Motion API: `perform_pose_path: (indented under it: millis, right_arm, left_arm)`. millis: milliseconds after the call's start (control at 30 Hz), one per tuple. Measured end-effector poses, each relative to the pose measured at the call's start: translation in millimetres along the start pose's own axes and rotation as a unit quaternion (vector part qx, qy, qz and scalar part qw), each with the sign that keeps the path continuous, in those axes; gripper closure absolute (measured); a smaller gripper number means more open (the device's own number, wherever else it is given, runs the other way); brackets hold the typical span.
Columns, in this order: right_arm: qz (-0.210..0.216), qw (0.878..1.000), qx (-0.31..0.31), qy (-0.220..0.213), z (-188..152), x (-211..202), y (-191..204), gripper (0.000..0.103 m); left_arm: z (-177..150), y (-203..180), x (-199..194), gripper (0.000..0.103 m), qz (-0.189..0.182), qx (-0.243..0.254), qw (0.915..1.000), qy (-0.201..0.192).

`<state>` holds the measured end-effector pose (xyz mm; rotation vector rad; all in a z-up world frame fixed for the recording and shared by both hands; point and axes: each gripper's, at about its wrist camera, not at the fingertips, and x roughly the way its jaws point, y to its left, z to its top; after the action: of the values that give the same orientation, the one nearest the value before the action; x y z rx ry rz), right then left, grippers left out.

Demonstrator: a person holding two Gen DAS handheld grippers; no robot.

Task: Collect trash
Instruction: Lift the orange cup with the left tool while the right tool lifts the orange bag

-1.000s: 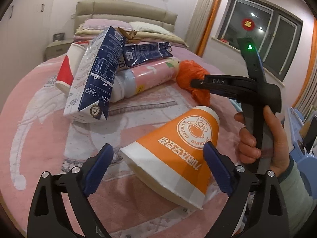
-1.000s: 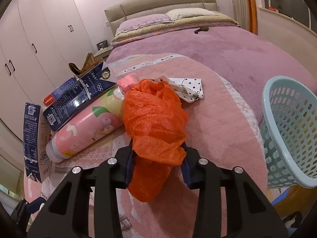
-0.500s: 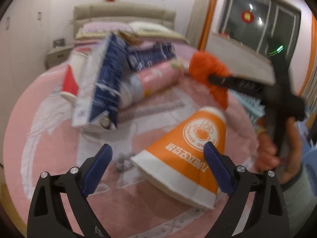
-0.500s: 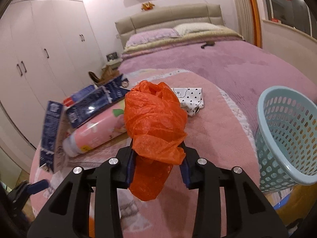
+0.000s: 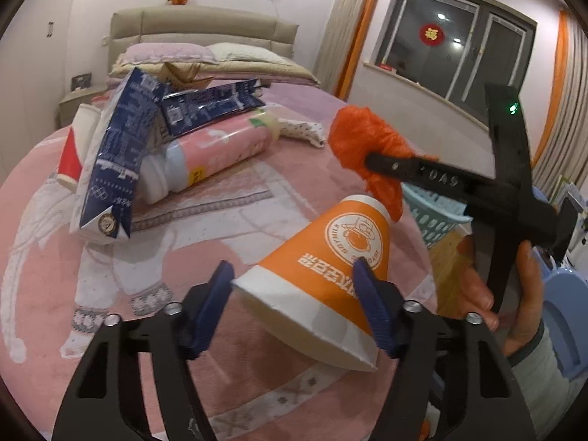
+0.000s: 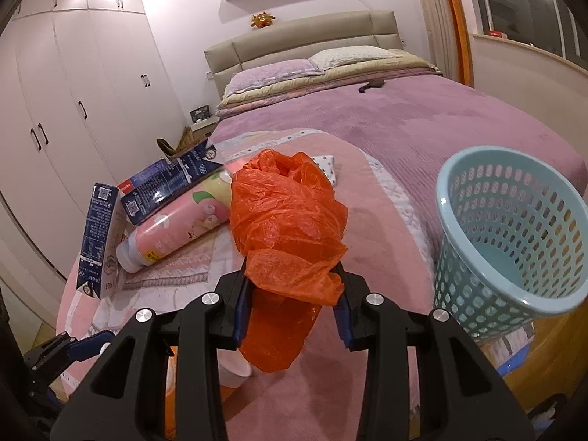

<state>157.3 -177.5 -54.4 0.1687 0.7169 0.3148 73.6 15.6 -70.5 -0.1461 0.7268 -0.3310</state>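
Left gripper (image 5: 294, 275): its jaws are closing around the orange paper cup (image 5: 323, 268); the blue pads are seen at the cup's white rim end, one on each side, and whether they already press on it cannot be told.
Orange paper cup: laid on its side on the pink blanket (image 5: 235, 217), the wide white rim near the camera, the narrow base pointing far and right.
Right gripper (image 6: 290, 283): pinched on the crumpled orange plastic bag (image 6: 286, 217), which bulges above the pads and hangs below them.
Orange plastic bag: held clear of the blanket, left of the light blue basket (image 6: 507, 235); in the left wrist view it is seen beyond the cup's base.
Light blue basket: placed at the right edge of the bed, perforated wall, opening tilted toward the camera.
Right hand (image 5: 514, 286): wrapped around the black handle of the right gripper, a pale sleeve at the wrist.
Pink bottle (image 5: 209, 154): laid on its side at far left of the blanket, a white cap at its near end.
Blue cartons (image 5: 117, 161): one stood tilted against the bottle's near end, another laid across the bottle's far part.
Red and white cup (image 5: 73, 147): partly hidden behind the tilted carton at far left.
Spotted cloth (image 6: 327, 165): folded, seen just behind the held bag.
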Motion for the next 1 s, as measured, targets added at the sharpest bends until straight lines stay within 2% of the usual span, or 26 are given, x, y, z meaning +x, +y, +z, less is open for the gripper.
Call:
perform_pose_path:
  millis: [100, 200, 233, 333, 400, 500, 567, 633, 800, 1000]
  right_arm:
    - [-0.005, 1.000, 0.003, -0.002, -1.0, -1.2, -3.9, 0.069]
    - [-0.005, 1.000, 0.007, -0.003, -0.1, -4.6, -6.3, 0.069]
    - [-0.006, 1.000, 0.008, -0.004, -0.2, -5.4, -7.3, 0.069]
    - [-0.006, 1.000, 0.009, -0.010, -0.7, -10.7, -10.8, 0.069]
    - [-0.005, 1.000, 0.010, -0.012, -0.3, -13.3, -12.2, 0.069]
    - [-0.004, 1.000, 0.010, -0.012, -0.1, -13.1, -11.3, 0.069]
    - [-0.002, 1.000, 0.011, -0.012, -1.1, -12.6, -10.8, 0.069]
    - [-0.003, 1.000, 0.010, -0.014, -1.3, -13.5, -10.9, 0.069]
    - [-0.011, 1.000, 0.011, -0.023, -0.8, -21.0, -17.5, 0.069]
    - [-0.023, 0.999, 0.011, -0.035, 2.4, -34.3, -27.1, 0.069]
  left_arm:
    - [0.7, -4.5, -0.4, 0.047, -0.001, 0.008, 1.0000, -0.005]
    - [0.4, -5.3, -0.2, 0.045, -0.003, 0.010, 0.9999, -0.004]
    - [1.2, -3.9, 1.6, 0.030, 0.003, 0.007, 1.0000, -0.002]
    - [2.1, 0.0, 8.5, 0.017, 0.051, 0.004, 0.9987, 0.001]
    - [1.9, 2.2, 14.8, 0.014, 0.031, -0.005, 0.9993, 0.023]
    - [0.0, 0.6, 24.9, 0.014, -0.021, -0.026, 0.9980, 0.053]
    - [-2.8, -7.6, 33.7, 0.014, -0.033, -0.022, 0.9969, 0.068]
    - [-2.7, -19.4, 34.7, 0.024, -0.022, 0.001, 0.9976, 0.065]
    - [0.0, -20.8, 32.5, 0.031, -0.021, -0.003, 0.9985, 0.051]
    - [10.8, -26.4, 25.9, 0.058, -0.040, -0.007, 0.9990, 0.021]
